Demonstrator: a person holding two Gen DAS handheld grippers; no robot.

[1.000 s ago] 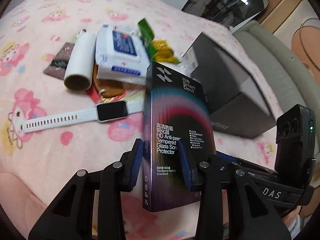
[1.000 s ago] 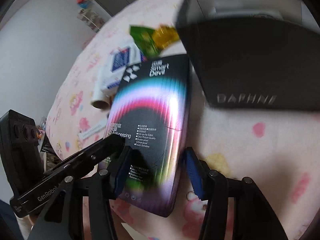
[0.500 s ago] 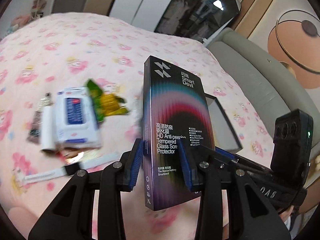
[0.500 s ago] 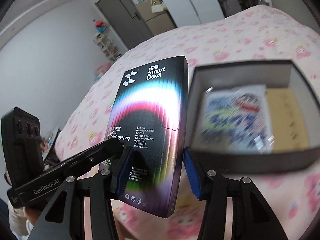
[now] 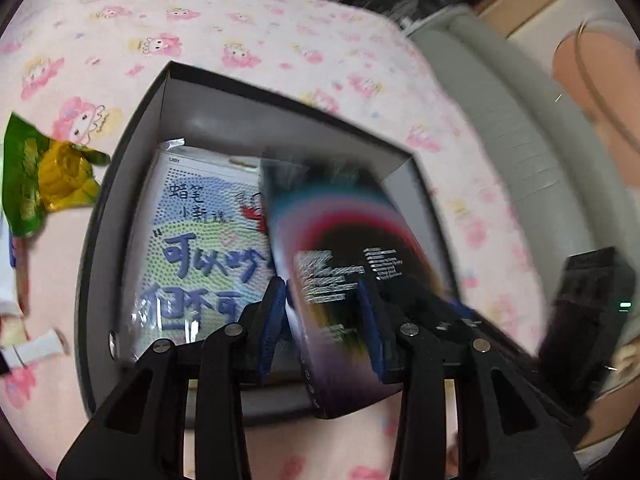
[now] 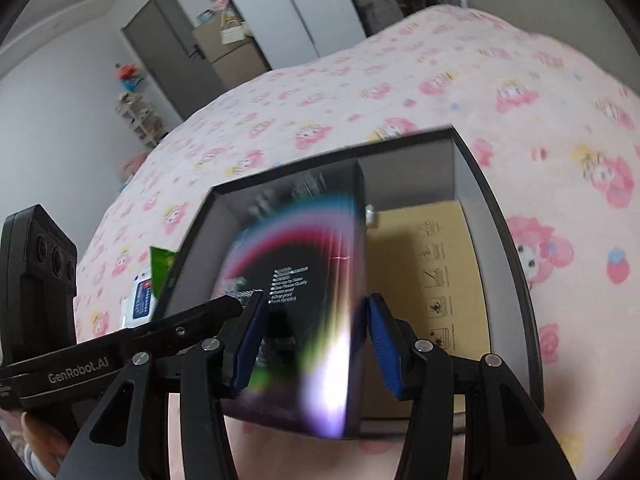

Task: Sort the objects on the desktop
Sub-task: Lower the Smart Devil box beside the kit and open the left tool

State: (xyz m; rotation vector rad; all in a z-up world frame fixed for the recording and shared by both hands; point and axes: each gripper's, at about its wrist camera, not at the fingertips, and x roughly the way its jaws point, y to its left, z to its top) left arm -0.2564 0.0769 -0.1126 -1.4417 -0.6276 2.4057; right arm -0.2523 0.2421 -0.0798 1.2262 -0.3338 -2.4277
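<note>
snack wrapper [image 5: 44, 176]: green and yellow, crumpled, on the pink bedspread [image 5: 120, 20] just off the left wall of the box; left wrist view.
wipes pack [image 6: 140, 300]: white with blue label, at the left edge of the right wrist view, beside the box's left side, half hidden by the wrapper.
watch strap [image 5: 34, 350]: white end only, low at the left edge on the bedspread.
storage box [image 5: 120, 184]: dark, open-topped, grey inside, sits on the bedspread.
printed packet [image 5: 192, 248]: clear-wrapped, blue characters on dotted print, lies flat in the left part of the box floor.
screen protector box [image 5: 340, 272]: black with rainbow arc, motion-blurred, tilted, held over the open storage box; far end down inside it, near end out past the near wall. Contact with floor: cannot tell.
left gripper [image 5: 324, 312]: blue pads pinching the screen protector box, one on each side.
right gripper [image 6: 316, 336]: left pad against the screen protector box; right pad shows a narrow gap, so a grip cannot be told.
brown carton [image 6: 436, 276]: flat, printed symbols, fills the right part of the box floor.
</note>
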